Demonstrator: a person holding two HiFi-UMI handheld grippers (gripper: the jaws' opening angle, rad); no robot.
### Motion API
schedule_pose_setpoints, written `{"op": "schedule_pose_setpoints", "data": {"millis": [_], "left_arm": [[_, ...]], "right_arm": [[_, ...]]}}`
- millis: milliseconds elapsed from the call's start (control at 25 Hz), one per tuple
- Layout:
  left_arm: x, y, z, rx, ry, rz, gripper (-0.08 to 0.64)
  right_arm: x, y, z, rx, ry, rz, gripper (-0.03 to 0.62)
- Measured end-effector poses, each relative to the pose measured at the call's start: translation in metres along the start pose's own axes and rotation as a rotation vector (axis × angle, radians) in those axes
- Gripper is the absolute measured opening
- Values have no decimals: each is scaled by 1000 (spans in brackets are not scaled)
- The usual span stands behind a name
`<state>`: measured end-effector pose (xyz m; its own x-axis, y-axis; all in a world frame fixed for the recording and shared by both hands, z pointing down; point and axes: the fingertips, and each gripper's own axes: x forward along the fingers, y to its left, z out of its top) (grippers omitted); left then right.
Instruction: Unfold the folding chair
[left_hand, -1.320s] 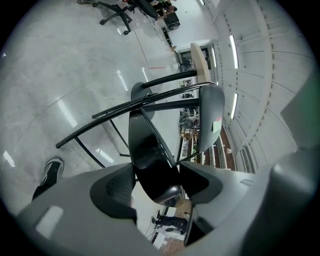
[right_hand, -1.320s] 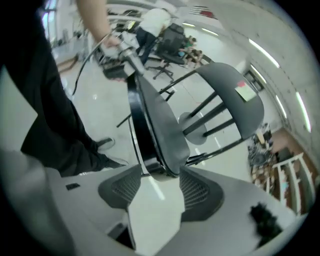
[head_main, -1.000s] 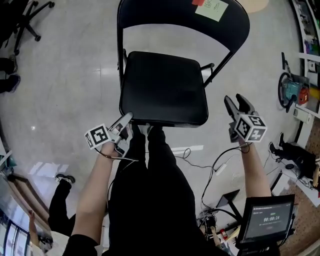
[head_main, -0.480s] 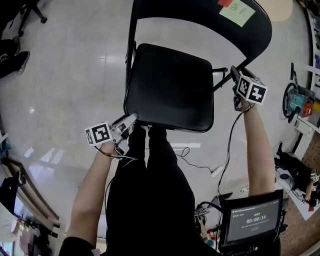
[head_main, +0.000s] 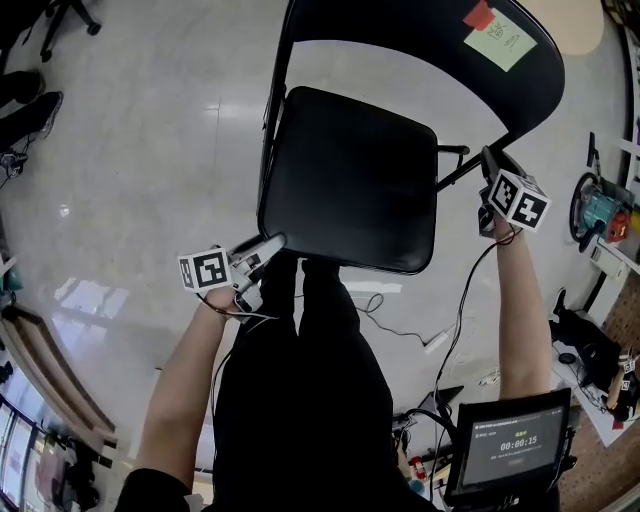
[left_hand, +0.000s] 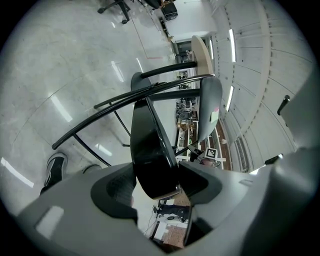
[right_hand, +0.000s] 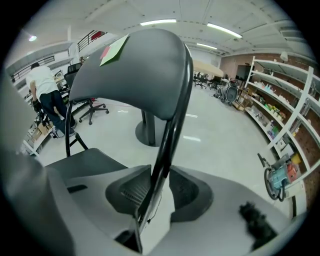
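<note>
The black folding chair stands opened out, its seat (head_main: 350, 180) level and its backrest (head_main: 430, 40) carrying a green and a red sticky note. My left gripper (head_main: 272, 243) sits at the seat's front left corner. In the left gripper view the seat's edge (left_hand: 150, 150) fills the gap of this gripper (left_hand: 155, 185), which is shut on it. My right gripper (head_main: 490, 160) is at the chair's right frame tube (head_main: 460, 170), below the backrest. Its jaws are closing, and in the right gripper view the tube (right_hand: 167, 145) runs between the pads of the gripper (right_hand: 160, 187), touched on both sides.
My legs (head_main: 300, 350) stand right behind the seat. Cables (head_main: 400, 330) lie on the floor, a monitor (head_main: 515, 450) is at lower right and shelves with tools (head_main: 600, 210) at the right. A round table pedestal (right_hand: 147, 132) and a person (right_hand: 42, 90) are beyond the chair.
My right gripper has gone from beside the seat's front right corner up to the right frame tube, and its jaws have closed round it. The left gripper has stayed at the seat's corner.
</note>
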<state>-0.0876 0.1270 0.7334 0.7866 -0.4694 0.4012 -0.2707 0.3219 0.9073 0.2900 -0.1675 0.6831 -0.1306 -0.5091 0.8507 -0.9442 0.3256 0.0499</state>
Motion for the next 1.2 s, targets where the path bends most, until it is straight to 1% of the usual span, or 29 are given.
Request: {"op": "schedule_pose_setpoints", "data": {"millis": [160,360,400,520,640,840,1080,1200], "left_arm": [[1,10,-13,-15,17,20,268],[11,14,-27,-6,66,14,270],[7,21,-31,-6,80,15,270],[-16,56,-45,-21,110,23,270],[-21,69,-49,-43,104,17,265],[-15,74,-58,-49,124,18,264],[-23,87,-65,-48,138,36,265],[-26,96,-77,-34,145,50,265]], "right_arm": [[-5,-3,-10,8,9,-15,120],[-13,-13,-22,10,2,-41,120],[-13,-9,-28,11,3,-43,120],[-13,22,-52,12,18,-57,120],[-15,30,-60,21,20,-67,120],[-21,25,-66,13,20,-53,120],[-33,37,-74,15,-5,-31,120],[-42,41,-83,23,-17,-30,120]]}}
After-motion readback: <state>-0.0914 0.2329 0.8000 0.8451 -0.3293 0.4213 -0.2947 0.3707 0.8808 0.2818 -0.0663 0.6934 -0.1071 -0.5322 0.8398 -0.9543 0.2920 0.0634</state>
